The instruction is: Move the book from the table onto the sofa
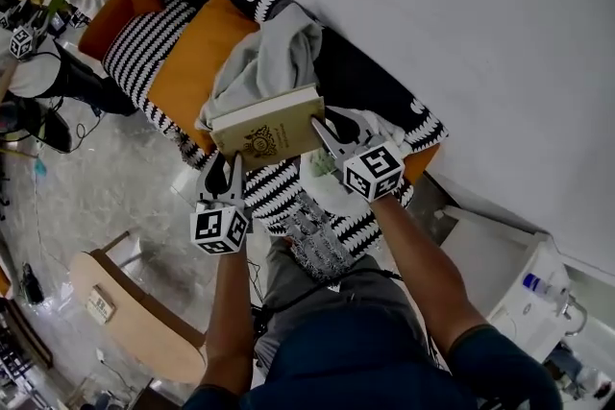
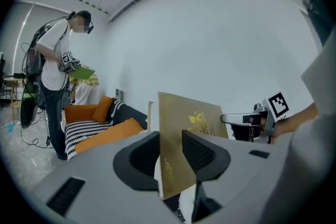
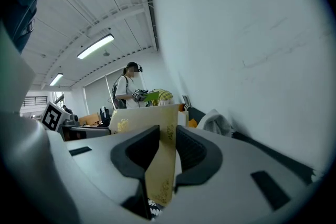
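Both tools have it! The left tool [image 1: 223, 166] clamps the near-left corner of the book [image 1: 269, 132], the right tool [image 1: 321, 126] pinches its right edge, and the tan book hangs in the air just over the striped sofa [image 1: 144, 43], beside a grey blanket [image 1: 274, 58].

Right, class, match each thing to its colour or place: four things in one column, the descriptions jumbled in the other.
Things:
1. book
2. cushion
3. cloth
4. sofa

Descriptions:
A. orange
B. black-and-white stripes
C. between the jaws of the left gripper and the right gripper
D. pale grey, heaped on the sofa

Pairs: 1-C, 2-A, 3-D, 4-B.
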`<state>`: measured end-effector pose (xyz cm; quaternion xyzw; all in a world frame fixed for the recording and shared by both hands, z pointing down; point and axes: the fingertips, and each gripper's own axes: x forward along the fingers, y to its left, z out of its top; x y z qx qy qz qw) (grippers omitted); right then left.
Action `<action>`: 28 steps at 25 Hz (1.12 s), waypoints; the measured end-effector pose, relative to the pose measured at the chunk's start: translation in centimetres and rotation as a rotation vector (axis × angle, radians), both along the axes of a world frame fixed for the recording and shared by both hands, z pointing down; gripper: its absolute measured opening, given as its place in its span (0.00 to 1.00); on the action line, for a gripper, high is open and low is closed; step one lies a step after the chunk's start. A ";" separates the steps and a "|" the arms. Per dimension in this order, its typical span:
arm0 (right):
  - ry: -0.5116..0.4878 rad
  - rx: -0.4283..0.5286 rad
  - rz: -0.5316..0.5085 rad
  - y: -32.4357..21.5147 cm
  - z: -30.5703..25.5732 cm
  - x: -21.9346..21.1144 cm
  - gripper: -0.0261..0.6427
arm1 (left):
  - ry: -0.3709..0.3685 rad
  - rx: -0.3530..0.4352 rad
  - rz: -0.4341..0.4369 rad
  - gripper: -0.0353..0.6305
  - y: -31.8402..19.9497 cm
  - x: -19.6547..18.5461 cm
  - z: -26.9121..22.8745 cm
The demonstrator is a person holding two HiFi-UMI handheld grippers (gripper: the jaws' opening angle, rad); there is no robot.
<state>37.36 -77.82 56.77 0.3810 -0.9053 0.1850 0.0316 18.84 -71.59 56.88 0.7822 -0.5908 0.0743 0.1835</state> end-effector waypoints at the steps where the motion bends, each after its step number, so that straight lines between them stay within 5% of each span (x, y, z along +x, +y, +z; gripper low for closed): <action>1: 0.005 -0.014 -0.002 -0.4 1.1 -0.4 0.19 | 0.005 -0.011 -0.002 0.25 -0.3 -0.4 1.0; 28: 0.119 -0.460 -0.076 -2.2 28.0 -7.7 0.19 | 0.110 -0.324 -0.112 0.24 -0.8 -7.1 25.1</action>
